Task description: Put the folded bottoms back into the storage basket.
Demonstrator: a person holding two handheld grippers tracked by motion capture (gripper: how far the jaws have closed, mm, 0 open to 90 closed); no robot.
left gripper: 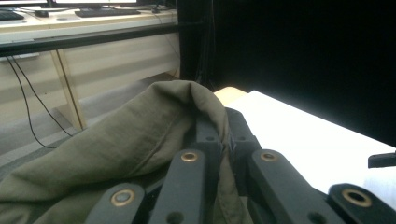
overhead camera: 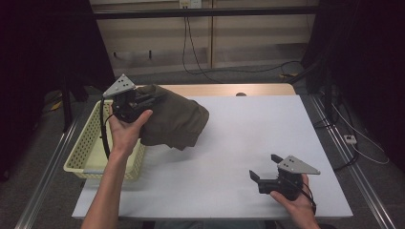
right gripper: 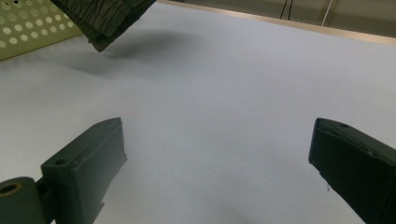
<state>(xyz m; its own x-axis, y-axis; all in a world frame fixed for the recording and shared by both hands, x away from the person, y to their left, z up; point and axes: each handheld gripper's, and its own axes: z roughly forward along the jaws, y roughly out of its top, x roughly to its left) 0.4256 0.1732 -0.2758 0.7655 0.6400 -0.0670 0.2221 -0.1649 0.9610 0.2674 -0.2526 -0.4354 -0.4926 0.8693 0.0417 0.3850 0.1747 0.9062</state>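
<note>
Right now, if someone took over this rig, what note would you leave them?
Left claw: shut on the cloth, holding it up over the table's left side, beside the basket.
Right claw: open, holding nothing, low over the table near its front right.
Done: cloth gripped and lifted; its lower edge hangs clear of the table.
Left: probably lay the cloth on the table and bring in the right claw to help.

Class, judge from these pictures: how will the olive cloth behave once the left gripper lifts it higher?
The olive cloth looks floppy: it sags in folds from the left gripper, so it will probably drape and swing. Its woven surface seems unlikely to slip from the shut jaws.
</note>
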